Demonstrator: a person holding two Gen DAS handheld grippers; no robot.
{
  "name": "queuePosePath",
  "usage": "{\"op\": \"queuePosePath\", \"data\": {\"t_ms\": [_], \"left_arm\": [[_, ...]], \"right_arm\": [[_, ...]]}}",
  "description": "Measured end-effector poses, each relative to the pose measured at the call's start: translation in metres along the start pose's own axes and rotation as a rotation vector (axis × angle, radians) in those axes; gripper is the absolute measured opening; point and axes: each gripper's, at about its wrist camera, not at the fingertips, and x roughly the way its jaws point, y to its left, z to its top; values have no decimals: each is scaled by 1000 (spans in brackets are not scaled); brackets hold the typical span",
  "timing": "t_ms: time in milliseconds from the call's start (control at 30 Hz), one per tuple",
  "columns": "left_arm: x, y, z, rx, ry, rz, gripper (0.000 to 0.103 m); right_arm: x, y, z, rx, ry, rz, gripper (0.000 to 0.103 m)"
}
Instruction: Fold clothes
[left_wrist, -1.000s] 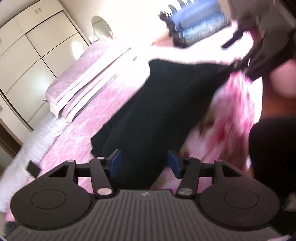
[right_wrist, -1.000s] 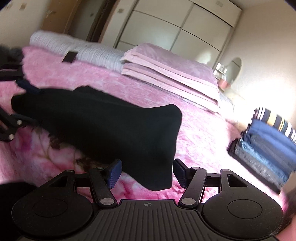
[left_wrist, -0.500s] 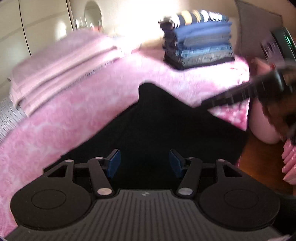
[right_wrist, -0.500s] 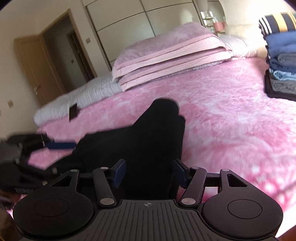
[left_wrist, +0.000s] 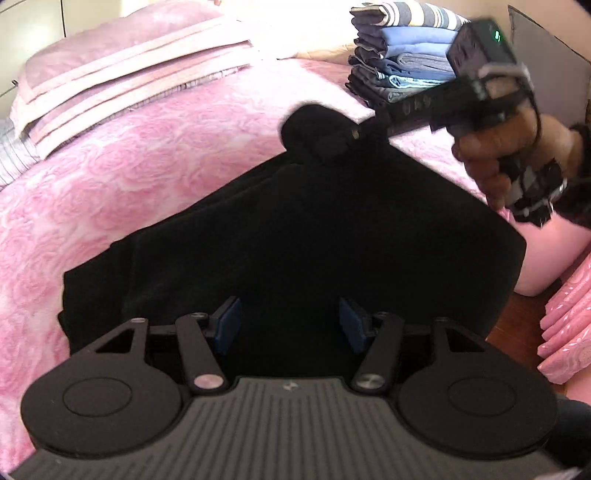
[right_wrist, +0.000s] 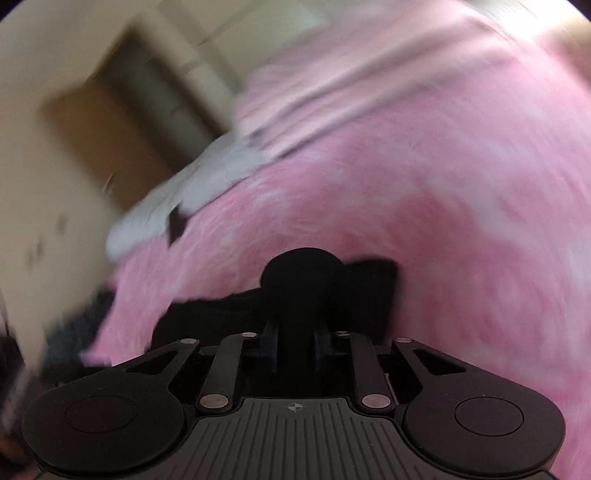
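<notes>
Right gripper's arm (left_wrist: 413, 105): you can make out pale characters along its side, perhaps "049", too blurred to be sure.
Box on top of the right gripper (left_wrist: 480, 44): a small green lit mark, its shape unreadable.
Left gripper's base plate (left_wrist: 290, 384): a small emblem, no lettering.
Right gripper's base plate (right_wrist: 294, 407): a small crosshair mark, no lettering.

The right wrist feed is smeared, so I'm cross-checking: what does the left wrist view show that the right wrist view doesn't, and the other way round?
Only the left wrist view: the stack of folded clothes, the person's hand holding the right tongs, and the open left tongs above the black garment. Only the right wrist view: a doorway and the right tongs closing on a bunched corner of the garment. Both: the garment, pink bedspread and pillows.
</notes>
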Motion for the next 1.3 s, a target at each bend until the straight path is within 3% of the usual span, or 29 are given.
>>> {"op": "queuePosePath", "data": {"t_ms": [100,167,333,533,633,700,833,900,967,1067,1167,1233,1300], "left_arm": [[1,5,1,-16,-15,21,56],[4,9,4,-42,-21,36,55],[-5,23,15,-88,-54,39,51],[-6,77,17,-204,-50,119,52],[9,105,14,-277,-10,132,52],[21,122,9,-320,21,96,50],[14,145,5,-363,-7,109,50],[10,158,2,-378,-12,145,50],[8,170,-1,-390,-8,161,50],[18,177,-3,-389,30,98,50],[25,171,-3,-355,21,76,33],[19,164,-4,-325,-6,99,7],[4,158,-6,-314,-54,99,7]], "right_arm": [[0,7,18,-57,-25,73,14],[6,-9,22,-41,-16,50,14],[20,-63,2,157,37,46,14],[2,-70,-6,245,6,80,19],[-1,-63,-2,234,1,77,25],[4,-61,-2,228,9,66,25],[9,-54,-4,190,22,36,25],[8,-45,-5,114,25,2,16],[5,-31,-7,14,10,-23,14],[0,-11,-12,-103,-4,-46,14],[0,-12,-17,-98,-9,-52,14],[-2,-14,-21,-76,-11,-60,14],[-5,-15,-24,-57,-14,-72,14]]}}
